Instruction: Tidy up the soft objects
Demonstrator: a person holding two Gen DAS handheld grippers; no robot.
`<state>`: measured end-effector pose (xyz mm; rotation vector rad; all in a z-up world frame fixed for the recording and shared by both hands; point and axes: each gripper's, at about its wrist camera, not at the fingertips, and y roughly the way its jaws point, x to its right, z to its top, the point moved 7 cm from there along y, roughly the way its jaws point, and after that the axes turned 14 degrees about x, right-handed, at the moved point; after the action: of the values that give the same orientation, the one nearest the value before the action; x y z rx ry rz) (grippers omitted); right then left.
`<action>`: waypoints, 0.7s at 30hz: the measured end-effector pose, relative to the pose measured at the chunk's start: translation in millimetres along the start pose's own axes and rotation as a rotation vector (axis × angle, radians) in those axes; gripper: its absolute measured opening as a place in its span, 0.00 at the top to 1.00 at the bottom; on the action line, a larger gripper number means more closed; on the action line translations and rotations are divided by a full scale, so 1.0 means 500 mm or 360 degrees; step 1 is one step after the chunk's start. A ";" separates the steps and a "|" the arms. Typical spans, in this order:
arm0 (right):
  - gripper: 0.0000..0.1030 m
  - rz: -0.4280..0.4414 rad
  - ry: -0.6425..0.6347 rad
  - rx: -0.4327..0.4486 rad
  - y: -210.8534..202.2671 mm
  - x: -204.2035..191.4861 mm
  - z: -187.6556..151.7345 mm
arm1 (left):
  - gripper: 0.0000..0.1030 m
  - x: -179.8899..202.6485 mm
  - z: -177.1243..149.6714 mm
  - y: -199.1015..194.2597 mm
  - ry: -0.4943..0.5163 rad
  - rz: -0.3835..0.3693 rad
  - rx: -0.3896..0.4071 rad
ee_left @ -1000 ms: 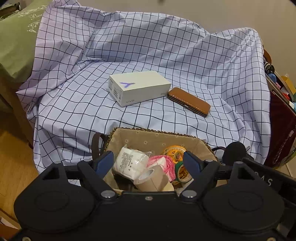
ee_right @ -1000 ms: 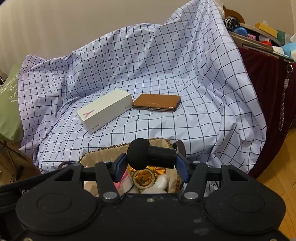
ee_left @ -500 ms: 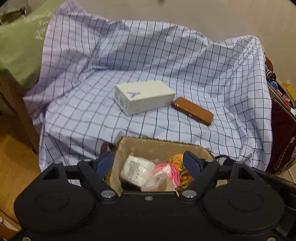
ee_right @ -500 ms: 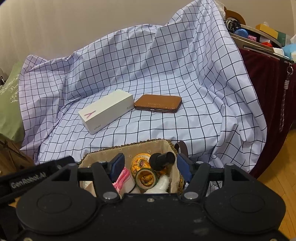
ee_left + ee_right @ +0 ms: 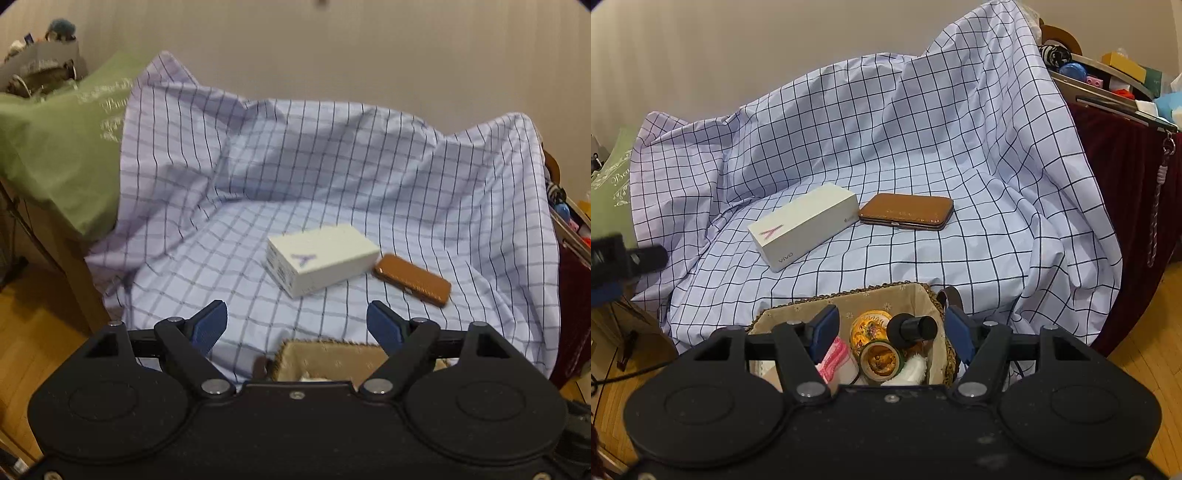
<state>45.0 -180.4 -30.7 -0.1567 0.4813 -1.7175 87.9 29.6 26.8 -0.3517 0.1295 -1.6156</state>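
Hovering above the near edge of the basket (image 5: 925,295), the right tool (image 5: 888,328) has its two blue-padded fingers spread wide with nothing between them. Just below and ahead of it, inside the basket, lie a black cylinder (image 5: 913,328), a roll of tape (image 5: 881,360), a round yellow tin (image 5: 870,325), something pink and knitted (image 5: 834,356) and a white fluffy piece (image 5: 910,369). The cylinder rests on top, its long axis running left to right across the gap between the fingers and tilted slightly up at the right.

The left tool (image 5: 297,323) is likewise spread apart and empty. It sits higher and further back, so only the far rim of the basket (image 5: 325,344) shows under it.

Beyond the basket, on the checked sheet (image 5: 923,129) draped over what looks like a seat, a white box (image 5: 803,225) lies with its long axis running diagonally away to the right, and a brown case (image 5: 907,211) rests just beside its far end, perhaps touching.

The soft things appear already gathered in the basket, directly under the right tool, which is the nearer one. The box and case look hard, lying well ahead of both tools. If either is next, the left tool has the clearer line toward the box.
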 end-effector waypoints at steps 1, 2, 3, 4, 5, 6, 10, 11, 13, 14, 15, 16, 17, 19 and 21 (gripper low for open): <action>0.39 0.0001 0.0002 0.0002 -0.001 0.000 0.001 | 0.23 -0.001 0.008 -0.001 0.0003 -0.0002 0.0012; 0.39 0.0002 0.0004 0.0004 -0.001 0.000 0.001 | 0.23 -0.002 0.013 -0.002 0.0007 -0.0004 0.0020; 0.39 0.0003 0.0005 0.0005 -0.002 0.001 0.001 | 0.23 -0.002 0.020 -0.002 0.0015 -0.0005 0.0028; 0.39 0.0002 0.0004 0.0005 -0.002 0.001 0.001 | 0.23 0.000 0.025 -0.003 0.0029 -0.0006 0.0040; 0.39 0.0000 0.0003 0.0005 -0.002 0.001 0.001 | 0.23 0.002 0.030 -0.004 0.0047 -0.0007 0.0047; 0.39 -0.0002 0.0004 0.0006 -0.001 0.001 0.001 | 0.23 0.005 0.033 -0.005 0.0061 -0.0012 0.0052; 0.39 0.0000 0.0007 0.0011 -0.003 -0.001 0.004 | 0.22 0.016 0.043 -0.012 0.0093 -0.0051 0.0069; 0.39 0.0001 0.0007 0.0011 -0.003 -0.001 0.005 | 0.22 0.018 0.048 -0.013 0.0111 -0.0058 0.0077; 0.39 0.0004 0.0007 0.0011 -0.004 -0.002 0.004 | 0.22 0.023 0.059 -0.009 0.0140 -0.0067 0.0083; 0.39 0.0003 0.0008 0.0013 -0.005 -0.002 0.004 | 0.22 0.023 0.067 -0.008 0.0146 -0.0067 0.0093; 0.39 0.0002 0.0009 0.0013 -0.005 -0.002 0.004 | 0.22 0.024 0.075 -0.009 0.0151 -0.0070 0.0104; 0.39 0.0002 0.0011 0.0014 -0.005 -0.002 0.005 | 0.22 0.026 0.083 -0.012 0.0154 -0.0075 0.0116; 0.39 0.0001 0.0014 0.0015 -0.006 -0.002 0.005 | 0.22 0.028 0.091 -0.019 0.0156 -0.0081 0.0135; 0.39 0.0002 0.0013 0.0021 -0.008 -0.002 0.007 | 0.22 0.033 0.109 -0.036 0.0169 -0.0098 0.0187; 0.39 0.0002 0.0012 0.0028 -0.010 -0.003 0.008 | 0.21 0.038 0.120 -0.048 0.0185 -0.0115 0.0218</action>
<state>42.3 -179.4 -24.8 -0.1372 0.4715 -1.7210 82.6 20.3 93.3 -0.1587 0.0945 -1.7067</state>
